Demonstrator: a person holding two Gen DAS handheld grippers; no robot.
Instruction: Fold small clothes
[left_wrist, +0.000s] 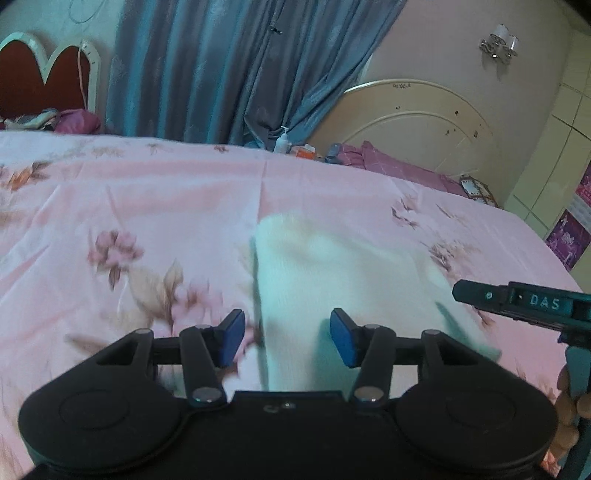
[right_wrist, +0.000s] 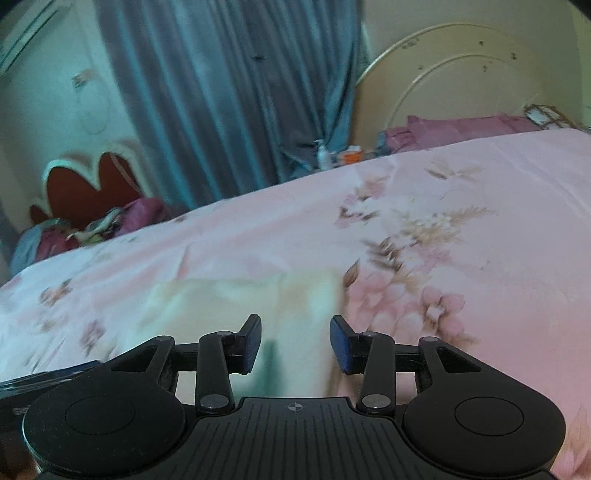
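Note:
A small white garment (left_wrist: 332, 266) lies folded on the pink floral bedsheet (left_wrist: 147, 199). My left gripper (left_wrist: 287, 326) hovers just short of its near edge, blue pads apart, with only the cloth on the bed showing in the gap. At the right edge of that view the right gripper's dark finger (left_wrist: 476, 291) reaches in, with a hand (left_wrist: 569, 406) on its handle. In the right wrist view the same garment (right_wrist: 240, 295) is blurred, lying on the sheet (right_wrist: 480, 258) ahead and to the left. My right gripper (right_wrist: 295, 338) is open above the garment's right edge, gripping nothing.
Blue curtains (left_wrist: 229, 66) hang behind the bed. A cream round headboard (left_wrist: 417, 122) with purple pillows (left_wrist: 399, 166) is at the far right. A pump bottle (left_wrist: 281, 140) and small boxes sit at the far edge. A red heart-shaped headboard (left_wrist: 40, 77) stands far left.

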